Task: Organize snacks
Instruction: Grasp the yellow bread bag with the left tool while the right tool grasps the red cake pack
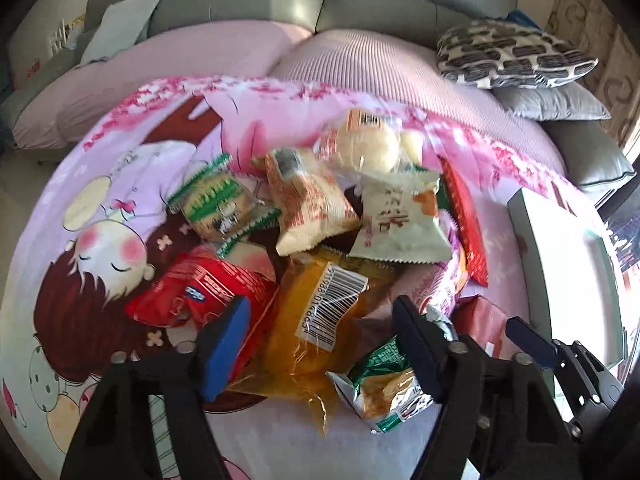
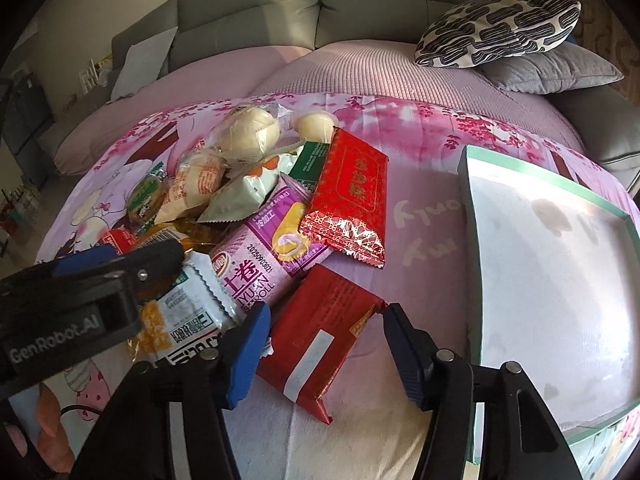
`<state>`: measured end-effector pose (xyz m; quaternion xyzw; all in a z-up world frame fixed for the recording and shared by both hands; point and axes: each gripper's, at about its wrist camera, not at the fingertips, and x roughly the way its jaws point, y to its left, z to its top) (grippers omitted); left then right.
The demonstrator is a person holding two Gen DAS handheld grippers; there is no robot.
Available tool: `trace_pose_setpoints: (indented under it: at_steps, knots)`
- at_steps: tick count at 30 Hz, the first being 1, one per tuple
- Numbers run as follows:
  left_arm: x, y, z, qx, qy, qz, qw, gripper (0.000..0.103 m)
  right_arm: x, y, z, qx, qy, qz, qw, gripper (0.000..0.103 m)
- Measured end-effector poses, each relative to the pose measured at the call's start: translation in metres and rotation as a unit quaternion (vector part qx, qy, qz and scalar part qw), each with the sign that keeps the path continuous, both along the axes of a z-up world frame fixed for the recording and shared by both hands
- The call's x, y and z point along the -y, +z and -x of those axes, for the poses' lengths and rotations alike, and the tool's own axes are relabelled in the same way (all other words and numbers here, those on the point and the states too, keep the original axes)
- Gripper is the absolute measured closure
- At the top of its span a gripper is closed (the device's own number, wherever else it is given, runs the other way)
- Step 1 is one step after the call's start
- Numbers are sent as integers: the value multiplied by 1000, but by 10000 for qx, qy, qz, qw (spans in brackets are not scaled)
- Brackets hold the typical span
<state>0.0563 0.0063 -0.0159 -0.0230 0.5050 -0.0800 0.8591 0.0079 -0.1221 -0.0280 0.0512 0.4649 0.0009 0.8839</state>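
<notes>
Blue pads fill the foreground: the left gripper (image 1: 320, 344) straddles the orange pack (image 1: 316, 320), jaws part-closed around it, but whether the pads (image 1: 226, 344) actually press the wrapper I cannot tell, since the right finger hides the contact. Its lower edge is cut off by the gripper body. Beside it the green-and-silver pack (image 1: 384, 388) lies crumpled just under the right finger.

Over on the right wrist view, the right gripper (image 2: 324, 344) brackets the red pack (image 2: 320, 340); the right fingertip meets its far corner, the left pad sits against its near edge, so it looks pinched, jaws half-drawn in.

Only this view shows the tray (image 2: 472, 216) properly, pale inside with a green rim, bare and just right of the pile; from the left wrist it is a washed-out sliver, glare wiping its floor. This view also reveals the purple roll pack (image 2: 260, 256) and the patterned red pack (image 2: 352, 196), mostly buried on the other side. The left wrist alone shows the cartoon girl on the sheet (image 1: 120, 216). The buns (image 1: 368, 148) are blurred there. Everything sits heaped mid-sheet, a sofa (image 2: 360, 12) behind.
</notes>
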Motion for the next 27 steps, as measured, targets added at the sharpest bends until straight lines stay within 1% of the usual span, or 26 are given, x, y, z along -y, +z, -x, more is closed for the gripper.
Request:
trace_pose_setpoints:
  at_steps: [3, 6, 12, 16, 21, 26, 27]
  knots:
    - [-2, -3, -2, -63, 44, 106, 9999, 40, 2, 1, 2, -50, 11, 54, 10000, 46]
    - [-3, -5, -1, -108, 45, 121, 9999, 46, 5, 1, 3, -121, -6, 72, 9999, 46]
    - [-9, -9, 2, -120, 120, 200, 9997, 52, 11, 3, 8, -247, -64, 121, 9996, 48]
    - [-15, -12, 6, -173, 206, 294, 9992, 54, 15, 4, 11, -303, -132, 231, 9992, 48]
    - [-13, -17, 11, -184, 172, 274, 9993, 54, 16, 4, 15, -354, -160, 377, 9985, 48]
    - [-11, -22, 12, -250, 157, 289, 9991, 54, 10, -5, 12, -517, -50, 414, 9978, 48]
    - [-11, -24, 11, -273, 158, 295, 9991, 54, 9, -7, 11, -550, -51, 436, 9975, 50]
